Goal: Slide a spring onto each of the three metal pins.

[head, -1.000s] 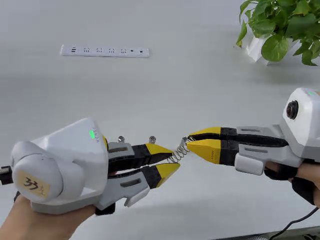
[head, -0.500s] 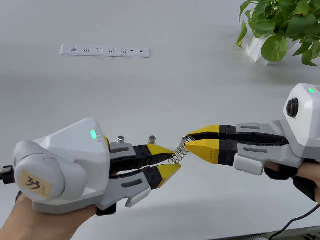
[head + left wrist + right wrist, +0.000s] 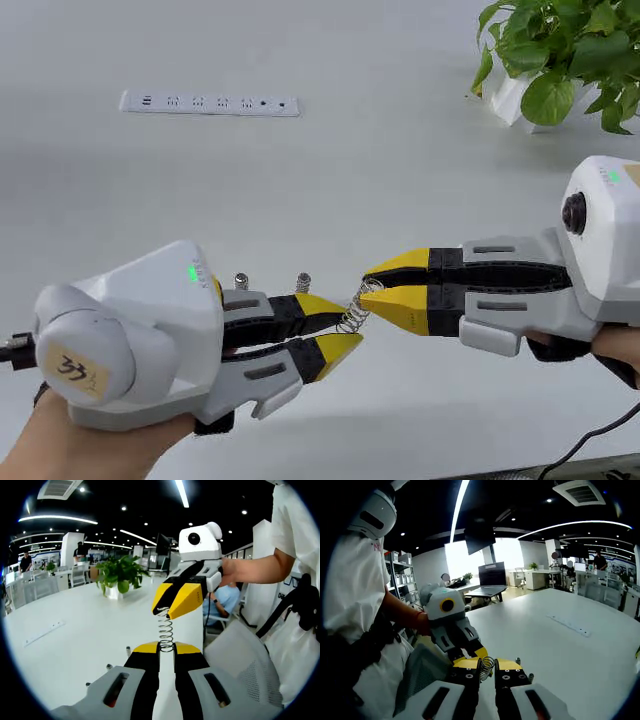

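A small metal spring [image 3: 354, 310] hangs in the air between my two grippers. My left gripper [image 3: 350, 323] comes in from the lower left and is shut on the spring's lower end [image 3: 165, 642]. My right gripper [image 3: 368, 286] reaches in from the right, its yellow tips shut on the spring's upper end [image 3: 161, 612]. In the right gripper view the spring [image 3: 486, 667] sits between my right gripper's jaws [image 3: 487, 663]. Two short metal pins [image 3: 241, 280] [image 3: 303, 282] stand upright on the white table behind the left gripper. A third pin [image 3: 89, 684] shows on the table in the left gripper view.
A white power strip [image 3: 208, 102] lies at the table's far left. A potted green plant [image 3: 560, 50] stands at the far right corner. The white table [image 3: 400, 180] stretches bare between them. A cable [image 3: 600, 440] trails from the right gripper at the front edge.
My right gripper has shifted a little to the left and down, towards the left gripper. The spring stays held between both grippers. The pins have not moved.
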{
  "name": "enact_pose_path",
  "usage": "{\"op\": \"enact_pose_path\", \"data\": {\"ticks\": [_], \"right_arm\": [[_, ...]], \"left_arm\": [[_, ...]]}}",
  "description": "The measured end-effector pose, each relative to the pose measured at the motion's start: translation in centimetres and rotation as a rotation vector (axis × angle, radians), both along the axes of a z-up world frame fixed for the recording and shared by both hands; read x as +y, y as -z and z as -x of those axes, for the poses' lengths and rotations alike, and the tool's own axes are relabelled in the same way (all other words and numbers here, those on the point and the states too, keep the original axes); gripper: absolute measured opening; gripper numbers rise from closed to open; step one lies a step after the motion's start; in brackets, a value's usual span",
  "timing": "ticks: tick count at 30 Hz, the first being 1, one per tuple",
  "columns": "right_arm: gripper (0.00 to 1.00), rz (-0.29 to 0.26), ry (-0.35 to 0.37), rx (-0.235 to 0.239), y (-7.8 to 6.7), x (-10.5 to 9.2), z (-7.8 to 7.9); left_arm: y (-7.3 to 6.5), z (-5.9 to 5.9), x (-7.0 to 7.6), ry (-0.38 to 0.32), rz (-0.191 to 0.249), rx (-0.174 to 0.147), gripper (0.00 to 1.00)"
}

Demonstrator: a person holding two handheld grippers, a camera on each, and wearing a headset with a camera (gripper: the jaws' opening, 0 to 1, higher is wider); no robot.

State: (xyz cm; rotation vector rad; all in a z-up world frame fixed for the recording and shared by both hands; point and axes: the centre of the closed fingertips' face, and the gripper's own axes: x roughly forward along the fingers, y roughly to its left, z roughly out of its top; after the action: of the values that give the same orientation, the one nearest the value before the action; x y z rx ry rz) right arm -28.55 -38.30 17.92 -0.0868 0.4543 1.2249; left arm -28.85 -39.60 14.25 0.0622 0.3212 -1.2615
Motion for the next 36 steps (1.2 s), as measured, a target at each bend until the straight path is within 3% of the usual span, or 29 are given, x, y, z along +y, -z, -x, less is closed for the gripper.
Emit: {"op": "enact_pose_path", "data": {"ticks": [28, 34, 36], "right_arm": [[0.07, 0.137, -0.114, -0.061, 0.37, 0.52, 0.46], [0.17, 0.214, -0.162, -0.042, 0.46, -0.01, 0.52], [0.19, 0.272, -0.216, -0.051, 0.61, -0.35, 0.72]], "left_arm": [[0.46, 0.31, -0.13, 0.008, -0.003, -0.018, 0.06], [0.45, 0.18, -0.13, 0.007, -0.004, -0.021, 0.06], [0.45, 0.24, -0.24, 0.013, -0.005, -0.024, 0.06]]}}
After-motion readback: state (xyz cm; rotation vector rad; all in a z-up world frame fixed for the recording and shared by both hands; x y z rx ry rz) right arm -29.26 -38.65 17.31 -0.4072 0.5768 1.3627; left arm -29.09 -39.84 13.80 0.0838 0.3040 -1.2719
